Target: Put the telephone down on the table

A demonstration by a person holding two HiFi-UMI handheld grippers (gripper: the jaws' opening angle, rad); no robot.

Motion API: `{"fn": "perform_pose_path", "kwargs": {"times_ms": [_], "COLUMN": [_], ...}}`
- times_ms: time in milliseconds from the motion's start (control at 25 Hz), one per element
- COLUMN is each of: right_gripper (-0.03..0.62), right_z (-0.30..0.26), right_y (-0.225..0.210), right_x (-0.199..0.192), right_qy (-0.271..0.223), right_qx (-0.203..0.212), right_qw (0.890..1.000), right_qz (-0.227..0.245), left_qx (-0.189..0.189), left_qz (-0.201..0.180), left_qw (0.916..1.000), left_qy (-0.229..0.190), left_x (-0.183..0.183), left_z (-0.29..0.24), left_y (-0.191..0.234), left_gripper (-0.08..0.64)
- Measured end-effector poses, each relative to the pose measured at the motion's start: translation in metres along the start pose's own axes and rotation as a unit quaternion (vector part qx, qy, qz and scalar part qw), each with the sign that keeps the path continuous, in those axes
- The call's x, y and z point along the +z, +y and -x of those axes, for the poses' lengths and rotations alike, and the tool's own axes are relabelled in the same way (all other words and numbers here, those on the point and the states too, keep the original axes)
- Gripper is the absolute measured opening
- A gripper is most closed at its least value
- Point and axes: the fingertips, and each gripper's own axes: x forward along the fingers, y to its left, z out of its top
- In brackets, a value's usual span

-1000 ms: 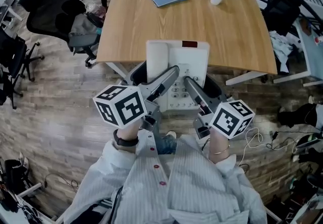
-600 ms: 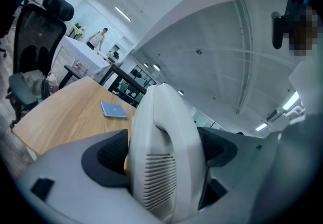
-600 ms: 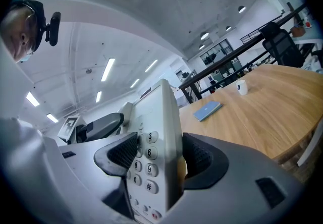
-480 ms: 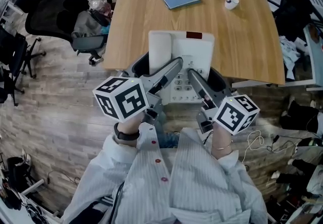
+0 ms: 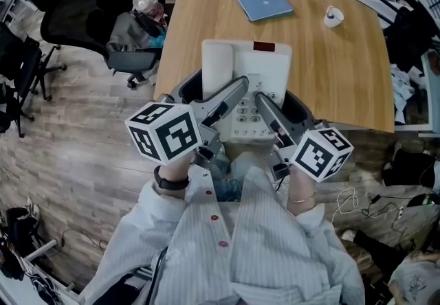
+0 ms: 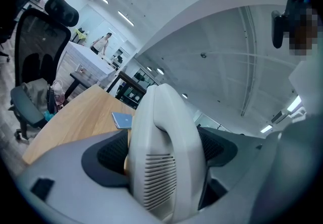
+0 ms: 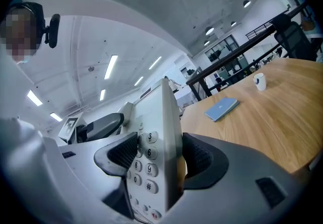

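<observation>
Tabletop of light wood [image 5: 330,70] spreads ahead of both claws in the head view. The white push-button desk telephone [image 5: 261,63] is held between them over its near edge. Only the left gripper [image 6: 161,153] view shows its jaws pinching the handset [image 6: 157,127] by its slotted end. Only the right gripper [image 7: 156,160] view shows jaws clamped across the keypad [image 7: 144,165] side. Both forearms reach forward side by side. Beyond the claws lie a flat blue notebook [image 5: 265,4] and, further right, a small white cup [image 5: 333,16].
</observation>
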Motion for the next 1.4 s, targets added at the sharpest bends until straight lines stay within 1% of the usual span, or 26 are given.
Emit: {"fn": "perform_pose_path", "kwargs": {"times_ms": [200, 400, 480, 760, 880, 960, 1120, 1400], "right_gripper": [0.276, 0.276, 0.276, 0.276, 0.276, 0.276, 0.276, 0.276], "right_z": [-0.013, -0.051, -0.059, -0.059, -0.062, -0.073, -0.100, -0.119], "right_y": [-0.001, -0.041, -0.050, -0.045, -0.050, -0.063, -0.095, -0.118], "right_x": [-0.001, 0.022, 0.028, 0.032, 0.034, 0.043, 0.075, 0.112], "right_qy": [0.012, 0.032, 0.036, 0.034, 0.035, 0.039, 0.050, 0.061], "right_qx": [0.000, 0.004, 0.008, 0.019, 0.023, 0.026, 0.035, 0.048], "right_qw": [1.000, 0.999, 0.999, 0.999, 0.999, 0.999, 0.998, 0.997], "right_qz": [-0.004, -0.018, -0.018, -0.007, -0.003, -0.006, -0.014, -0.017], "left_qx": [0.009, 0.027, 0.032, 0.034, 0.037, 0.043, 0.056, 0.069], "left_qz": [0.009, 0.023, 0.025, 0.022, 0.022, 0.023, 0.028, 0.032], "left_qw": [0.9999, 0.9993, 0.9992, 0.9991, 0.9989, 0.9986, 0.9979, 0.9969], "left_qy": [0.001, 0.009, 0.007, -0.012, -0.019, -0.019, -0.017, -0.022], "left_x": [0.004, 0.020, 0.024, 0.028, 0.028, 0.034, 0.056, 0.082], "left_z": [-0.001, -0.050, -0.060, -0.054, -0.058, -0.075, -0.120, -0.157], "left_y": [0.013, 0.040, 0.045, 0.042, 0.044, 0.051, 0.064, 0.065], "left_gripper": [0.425, 0.425, 0.425, 0.425, 0.425, 0.425, 0.425, 0.425]}}
